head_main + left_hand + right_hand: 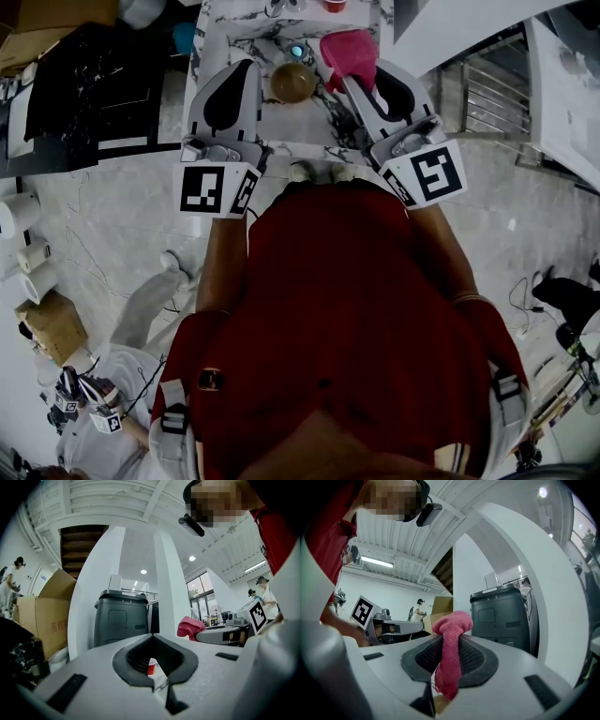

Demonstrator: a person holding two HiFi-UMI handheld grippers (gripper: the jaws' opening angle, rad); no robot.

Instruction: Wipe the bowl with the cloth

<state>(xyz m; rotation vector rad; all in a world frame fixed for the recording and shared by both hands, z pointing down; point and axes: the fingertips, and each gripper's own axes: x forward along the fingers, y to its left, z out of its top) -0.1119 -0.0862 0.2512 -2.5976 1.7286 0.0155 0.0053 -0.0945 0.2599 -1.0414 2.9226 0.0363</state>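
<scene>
**On the marble table: bowl between my grippers, cloth in the right one**

At the left of the head view, my left gripper [246,66] reaches over the table [281,127]. In its own view its jaws [152,638] are closed together with nothing gripped. Through the hollow between the dark pads a small red cup [151,666] shows on the tabletop beyond.

In the middle, just beyond the tips of both grippers, a brown bowl [293,82] stands upright on the table. No gripper holds it.

At the right, my right gripper [345,79] is clamped on a pink cloth [349,53]. In the right gripper view the cloth [451,658] runs between the closed pads, bunches above the tips and hangs loose below them. From the head view the cloth sits just beside the bowl's right rim; I cannot tell whether they touch.
</scene>
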